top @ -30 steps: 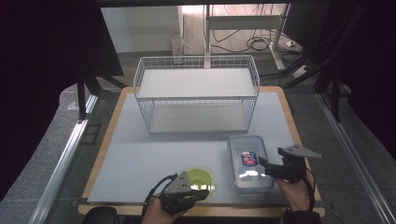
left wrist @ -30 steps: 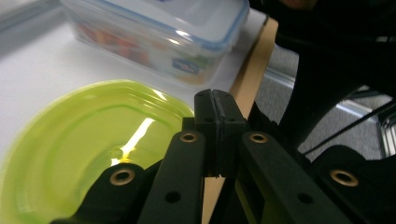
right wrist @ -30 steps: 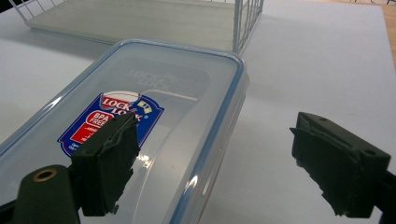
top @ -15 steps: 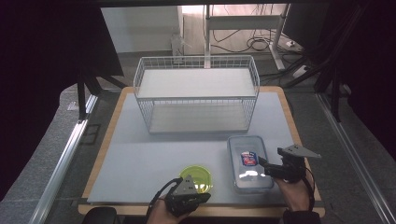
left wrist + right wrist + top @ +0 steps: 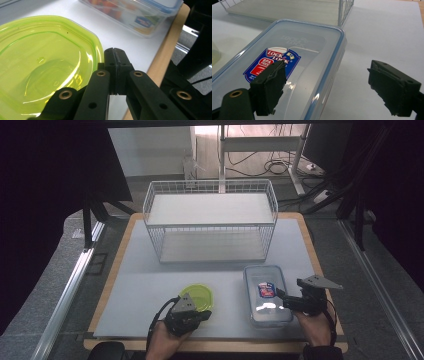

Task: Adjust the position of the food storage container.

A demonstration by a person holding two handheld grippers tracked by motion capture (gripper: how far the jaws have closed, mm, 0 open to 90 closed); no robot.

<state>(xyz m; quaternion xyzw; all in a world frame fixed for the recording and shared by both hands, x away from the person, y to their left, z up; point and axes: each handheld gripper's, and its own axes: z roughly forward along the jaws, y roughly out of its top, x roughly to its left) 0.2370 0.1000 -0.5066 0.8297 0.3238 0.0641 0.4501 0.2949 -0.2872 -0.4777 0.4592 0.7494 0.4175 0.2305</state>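
A round yellow-green plastic dish [image 5: 196, 296] [image 5: 45, 62] lies near the table's front edge. My left gripper [image 5: 205, 314] [image 5: 115, 53] is shut with nothing between its jaws, its tips just beside the dish's right rim. To the right lies a clear rectangular container [image 5: 267, 295] [image 5: 294, 65] with a blue-rimmed lid and a red-and-blue label; coloured contents show through its wall. My right gripper [image 5: 282, 301] [image 5: 327, 87] stands open at the container's right edge, one jaw over the lid's label, the other over the bare table beside it.
A white wire rack [image 5: 210, 220] with two shelves stands at the middle back of the white table top [image 5: 150, 285]. The wooden table edge [image 5: 165, 50] runs close to my left gripper. A metal rail [image 5: 70, 290] lies off the table's left side.
The left gripper and the green dish beside it have shifted a little left and away from the front edge. The right gripper has held still.
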